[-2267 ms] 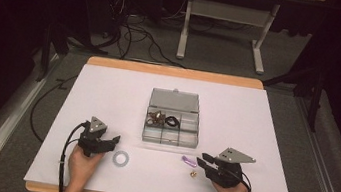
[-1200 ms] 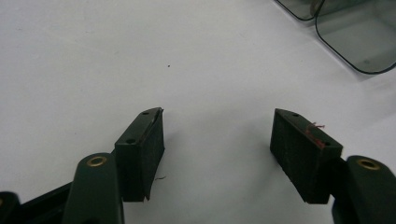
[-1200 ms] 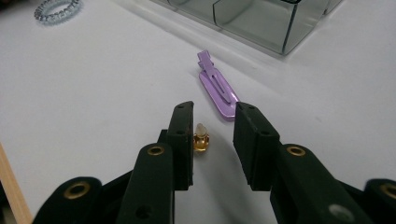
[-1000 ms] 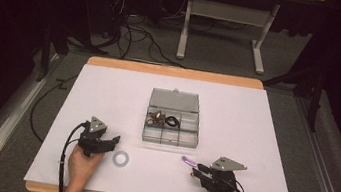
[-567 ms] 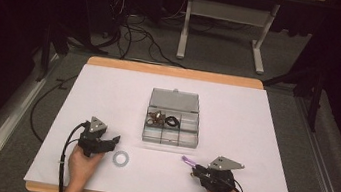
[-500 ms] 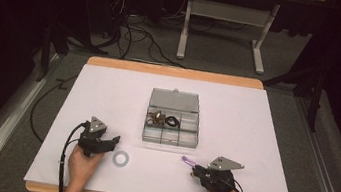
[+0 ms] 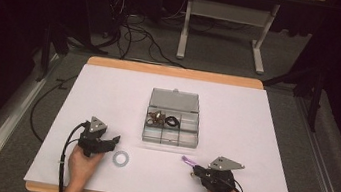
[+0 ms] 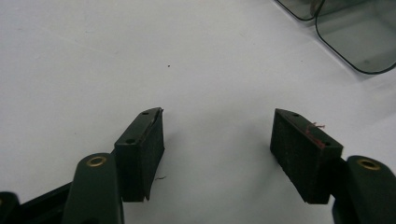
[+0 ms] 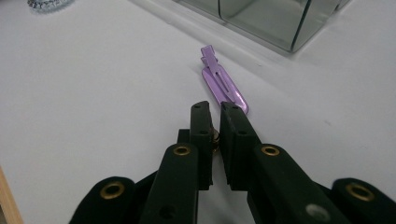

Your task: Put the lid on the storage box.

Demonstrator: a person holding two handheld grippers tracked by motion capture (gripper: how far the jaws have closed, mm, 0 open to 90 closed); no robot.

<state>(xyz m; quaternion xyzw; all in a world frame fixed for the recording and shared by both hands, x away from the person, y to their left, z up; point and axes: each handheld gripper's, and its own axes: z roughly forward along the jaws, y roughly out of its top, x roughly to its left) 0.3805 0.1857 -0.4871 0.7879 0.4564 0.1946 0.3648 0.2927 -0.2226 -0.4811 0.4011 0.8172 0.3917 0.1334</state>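
Right gripper (image 9: 215, 109) just closed, clenched on a small brass piece (image 9: 215, 138) beside the purple clip (image 9: 223, 85), left gripper (image 8: 217, 140) released, jaws wide over bare table (image 8: 93, 56).

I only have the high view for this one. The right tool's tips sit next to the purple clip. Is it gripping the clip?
Observer: No. The right tool has just been closing on a small brass-coloured piece. The purple clip lies outside the jaws, beyond the tips.
Operator: And the left tool, is it holding anything?
Observer: The left tool stands open, with nothing between its pads.
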